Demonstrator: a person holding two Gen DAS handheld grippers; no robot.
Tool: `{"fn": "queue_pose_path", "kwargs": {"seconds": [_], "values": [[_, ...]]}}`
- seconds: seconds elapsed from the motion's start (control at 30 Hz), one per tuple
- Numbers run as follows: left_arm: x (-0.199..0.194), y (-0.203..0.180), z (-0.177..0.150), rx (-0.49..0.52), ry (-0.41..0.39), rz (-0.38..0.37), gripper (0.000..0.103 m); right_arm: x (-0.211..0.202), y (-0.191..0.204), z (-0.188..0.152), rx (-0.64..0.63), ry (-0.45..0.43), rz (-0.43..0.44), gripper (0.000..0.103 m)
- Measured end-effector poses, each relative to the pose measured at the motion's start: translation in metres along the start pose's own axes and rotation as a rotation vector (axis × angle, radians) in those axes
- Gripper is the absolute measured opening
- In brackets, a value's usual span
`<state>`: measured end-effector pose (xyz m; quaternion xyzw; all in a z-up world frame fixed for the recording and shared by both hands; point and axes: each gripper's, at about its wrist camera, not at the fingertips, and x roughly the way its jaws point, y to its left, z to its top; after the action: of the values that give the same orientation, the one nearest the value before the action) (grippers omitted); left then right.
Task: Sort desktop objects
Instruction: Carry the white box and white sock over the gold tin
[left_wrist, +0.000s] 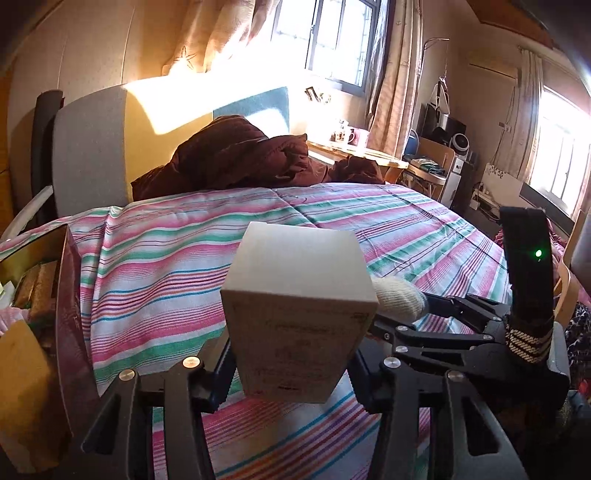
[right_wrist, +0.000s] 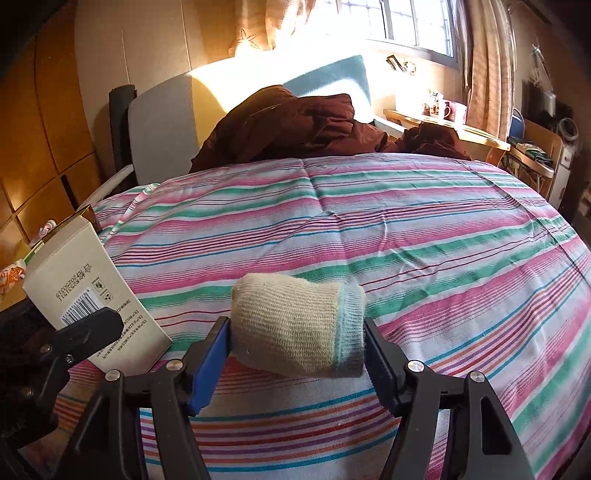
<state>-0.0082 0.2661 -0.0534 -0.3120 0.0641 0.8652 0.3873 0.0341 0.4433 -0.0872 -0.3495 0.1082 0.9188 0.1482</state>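
Observation:
A beige cardboard box (left_wrist: 299, 314) with printed text is held above the striped bedspread, and my left gripper (left_wrist: 288, 373) is shut on its lower part. The same box (right_wrist: 92, 299), barcode side showing, appears at the left of the right wrist view. A rolled cream knit sock with a pale blue cuff (right_wrist: 299, 328) sits between the blue-padded fingers of my right gripper (right_wrist: 297, 354), which is shut on it. In the left wrist view the sock's tip (left_wrist: 399, 297) pokes out behind the box, with the right gripper's black frame to the right.
An open box (left_wrist: 70, 295) with gold lining and several items inside stands at the left edge of the bed. A brown quilt (left_wrist: 236, 155) is heaped at the headboard. The striped bedspread (right_wrist: 406, 229) stretches ahead. A shelf with mugs (right_wrist: 443, 110) lies by the window.

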Motion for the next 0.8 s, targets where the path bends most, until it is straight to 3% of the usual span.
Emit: {"fn": "queue_pose_path", "kwargs": {"seconds": [0.23, 0.4, 0.8], "values": [[-0.045, 0.009, 0.003, -0.013, -0.063, 0.017, 0.053, -0.016, 0.022, -0.003, -0.039, -0.022, 0.042, 0.069], [-0.082, 0.03, 0.001, -0.043, -0.112, 0.07, 0.053, -0.03, 0.044, 0.003, -0.074, -0.052, 0.083, 0.069], [-0.158, 0.141, -0.018, -0.214, -0.179, 0.32, 0.053, -0.045, 0.152, 0.031, -0.245, -0.101, 0.276, 0.069]]}}
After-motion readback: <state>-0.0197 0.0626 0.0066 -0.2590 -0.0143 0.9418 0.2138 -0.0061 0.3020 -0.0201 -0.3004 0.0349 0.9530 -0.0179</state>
